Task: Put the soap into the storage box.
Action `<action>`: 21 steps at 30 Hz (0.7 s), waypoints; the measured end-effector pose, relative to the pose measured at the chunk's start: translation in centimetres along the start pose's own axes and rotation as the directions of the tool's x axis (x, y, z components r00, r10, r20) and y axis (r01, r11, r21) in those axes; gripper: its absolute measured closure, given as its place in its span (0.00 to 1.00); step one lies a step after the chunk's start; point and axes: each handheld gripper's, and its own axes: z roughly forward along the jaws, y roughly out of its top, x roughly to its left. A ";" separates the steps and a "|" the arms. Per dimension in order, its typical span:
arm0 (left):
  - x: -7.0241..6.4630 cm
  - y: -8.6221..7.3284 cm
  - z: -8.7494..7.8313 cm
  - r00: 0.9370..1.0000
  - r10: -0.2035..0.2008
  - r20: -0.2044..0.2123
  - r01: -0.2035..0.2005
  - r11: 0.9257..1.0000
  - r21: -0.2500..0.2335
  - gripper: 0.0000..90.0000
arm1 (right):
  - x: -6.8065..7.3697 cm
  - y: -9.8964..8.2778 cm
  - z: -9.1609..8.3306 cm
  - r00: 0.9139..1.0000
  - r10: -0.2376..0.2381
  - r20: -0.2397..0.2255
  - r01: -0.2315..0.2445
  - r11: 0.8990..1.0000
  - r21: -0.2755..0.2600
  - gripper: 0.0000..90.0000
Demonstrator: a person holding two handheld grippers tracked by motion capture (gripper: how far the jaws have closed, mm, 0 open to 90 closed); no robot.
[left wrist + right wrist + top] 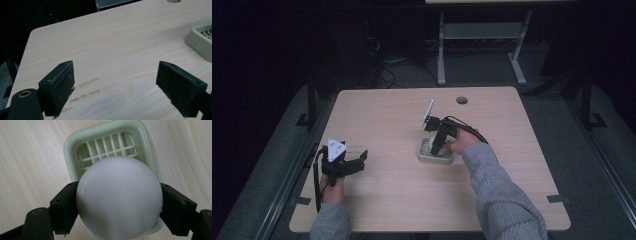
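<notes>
Left gripper (354, 162): held low at the near-left, jaws spread wide apart, nothing between them. Right gripper (437, 146): pointed steeply downward, jaws closed on a ball (118, 197), one against each side. Both forearms are in grey sleeves (502, 195).

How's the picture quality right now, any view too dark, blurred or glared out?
High view: dim, surroundings black, table readable. Left gripper view: sharp, wood grain and open tongs clear. Right gripper view: bright and even, white ball slightly soft, mild sheen on the green tray.
</notes>
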 end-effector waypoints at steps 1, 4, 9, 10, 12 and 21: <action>0.0 0.0 0.0 1.000 -0.001 0.001 0.001 1.000 0.000 0.16 | 0.0 0.0 0.1 1.000 -0.001 0.002 0.001 1.000 0.004 0.25; 0.0 0.0 0.0 1.000 -0.003 0.004 0.003 1.000 -0.002 0.16 | 0.0 0.1 0.2 1.000 -0.003 0.013 0.003 1.000 0.011 0.25; 0.0 0.0 0.0 1.000 -0.005 0.002 0.005 1.000 -0.002 0.16 | 0.1 0.1 0.4 1.000 -0.007 0.010 0.007 1.000 0.012 0.25; 0.0 0.0 0.0 1.000 -0.003 0.002 0.003 1.000 -0.002 0.16 | 0.1 0.2 0.5 1.000 -0.007 0.010 0.007 1.000 0.016 0.25; 0.0 0.0 0.0 1.000 -0.003 0.002 0.003 1.000 -0.001 0.17 | 0.1 0.2 0.6 1.000 -0.003 0.010 0.003 1.000 0.024 0.25; 0.0 0.0 0.0 1.000 -0.007 0.001 0.007 1.000 -0.004 0.16 | 0.1 0.3 0.8 1.000 -0.006 0.012 0.006 1.000 0.029 0.25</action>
